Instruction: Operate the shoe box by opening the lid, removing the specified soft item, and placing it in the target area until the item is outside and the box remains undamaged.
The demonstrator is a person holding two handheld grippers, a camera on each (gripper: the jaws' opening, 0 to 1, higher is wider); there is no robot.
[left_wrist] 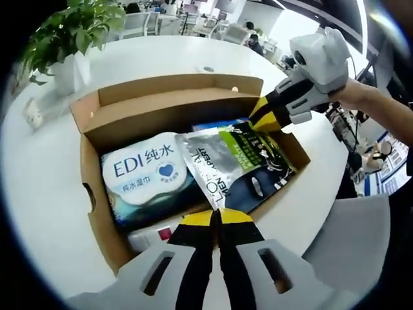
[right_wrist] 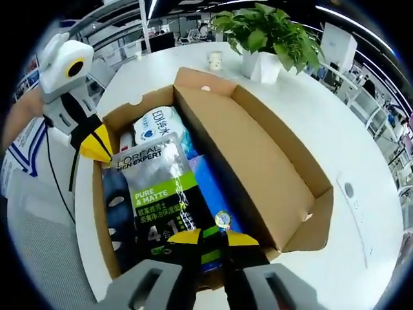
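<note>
An open cardboard shoe box (left_wrist: 97, 213) (right_wrist: 284, 194) lies on a white round table, its lid folded back. Inside, a silver and green L'Oreal Men Expert soft pack (left_wrist: 242, 161) (right_wrist: 161, 194) rests tilted over a white and blue EDI wet wipes pack (left_wrist: 145, 171) (right_wrist: 155, 126). My left gripper (left_wrist: 216, 218) (right_wrist: 97, 145) is shut on the soft pack's near corner. My right gripper (right_wrist: 213, 239) (left_wrist: 264, 116) pinches the opposite end of the same pack, its jaws close together. A blue item (right_wrist: 210, 184) lies under the soft pack.
A potted plant in a white pot (left_wrist: 68, 64) (right_wrist: 261, 61) stands on the table beyond the box, with a small white cup (right_wrist: 215, 60) beside it. A person's arm (left_wrist: 381, 106) holds the right gripper. Office desks and chairs lie behind the table.
</note>
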